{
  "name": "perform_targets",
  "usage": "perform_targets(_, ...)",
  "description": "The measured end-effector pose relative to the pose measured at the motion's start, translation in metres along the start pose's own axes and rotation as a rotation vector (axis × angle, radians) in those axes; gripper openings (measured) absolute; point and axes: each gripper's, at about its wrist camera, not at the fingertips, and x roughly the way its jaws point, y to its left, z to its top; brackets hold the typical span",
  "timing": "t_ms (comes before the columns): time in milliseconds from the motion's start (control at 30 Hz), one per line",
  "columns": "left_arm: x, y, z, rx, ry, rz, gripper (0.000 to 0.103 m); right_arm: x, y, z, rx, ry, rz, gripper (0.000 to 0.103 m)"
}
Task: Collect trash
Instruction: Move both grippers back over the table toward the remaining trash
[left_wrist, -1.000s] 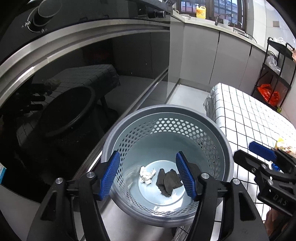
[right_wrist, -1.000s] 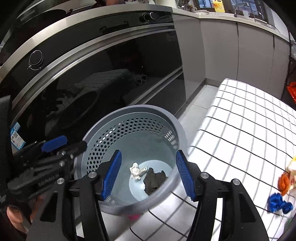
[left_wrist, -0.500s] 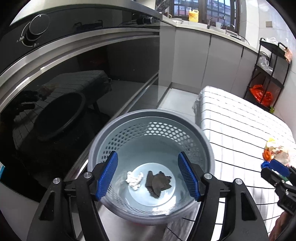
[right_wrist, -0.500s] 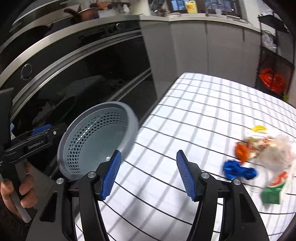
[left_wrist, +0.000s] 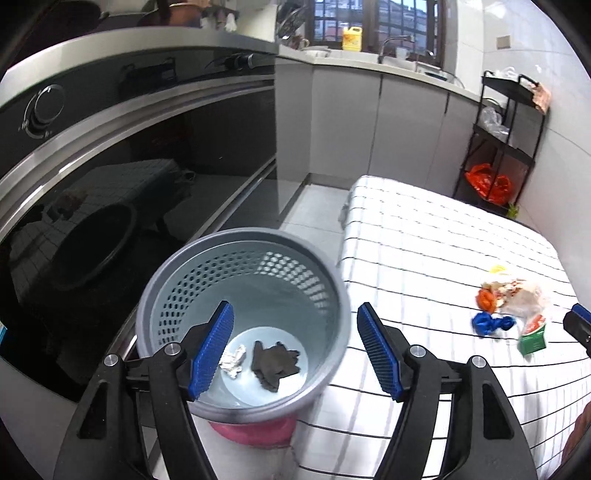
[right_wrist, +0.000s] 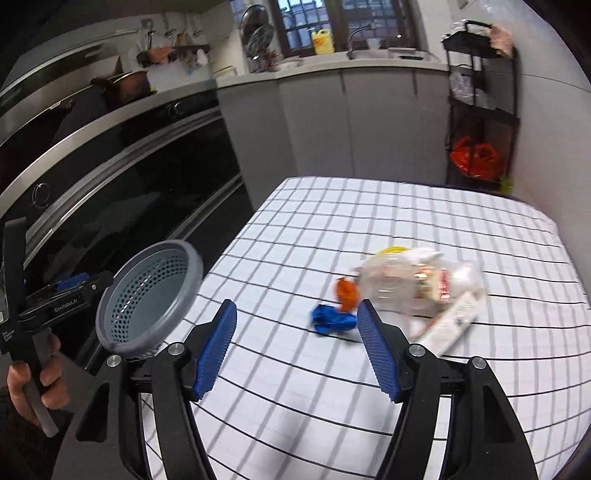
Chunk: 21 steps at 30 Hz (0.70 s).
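Note:
A grey perforated waste basket (left_wrist: 168, 295) stands at the left edge of the checked table (left_wrist: 424, 236). Inside lie a white paper scrap (left_wrist: 233, 360) and a dark crumpled piece (left_wrist: 275, 361). My left gripper (left_wrist: 295, 349) is open and empty, above the basket's near rim. My right gripper (right_wrist: 297, 345) is open and empty over the table. Ahead of it lie a blue wrapper (right_wrist: 330, 319), an orange wrapper (right_wrist: 347, 291), a clear plastic bag (right_wrist: 413, 280) and a white carton (right_wrist: 452, 325). The same pile shows in the left wrist view (left_wrist: 509, 306).
A black oven front (left_wrist: 110, 184) with a steel rail runs along the left. Grey cabinets (right_wrist: 369, 118) and a counter with a yellow bottle (right_wrist: 322, 41) stand at the back. A black rack (right_wrist: 480, 110) with an orange bag stands at the back right.
My right gripper has swung right, away from the basket, toward the trash pile on the table. My left gripper has pulled back and turned right, so more of the table shows.

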Motion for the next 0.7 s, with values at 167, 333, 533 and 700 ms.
perform_targets(167,-0.013,-0.028,0.001,0.024,-0.024,-0.019,0.068,-0.025,-0.042,0.002,0.063,-0.042,-0.035,0.066)
perform_targets(333,-0.021,-0.061,0.001,0.040,-0.027,-0.085,0.073,-0.034,-0.078,0.001,0.090,-0.072,-0.087,0.069)
perform_targets(533,-0.017,-0.106,0.001,0.075,-0.025,-0.130,0.073,-0.025,-0.116,-0.010,0.155,-0.050,-0.106,0.069)
perform_targets(700,-0.004,-0.142,0.000,0.110,-0.019,-0.150,0.073,-0.019,-0.136,-0.018,0.187,-0.027,-0.129,0.069)
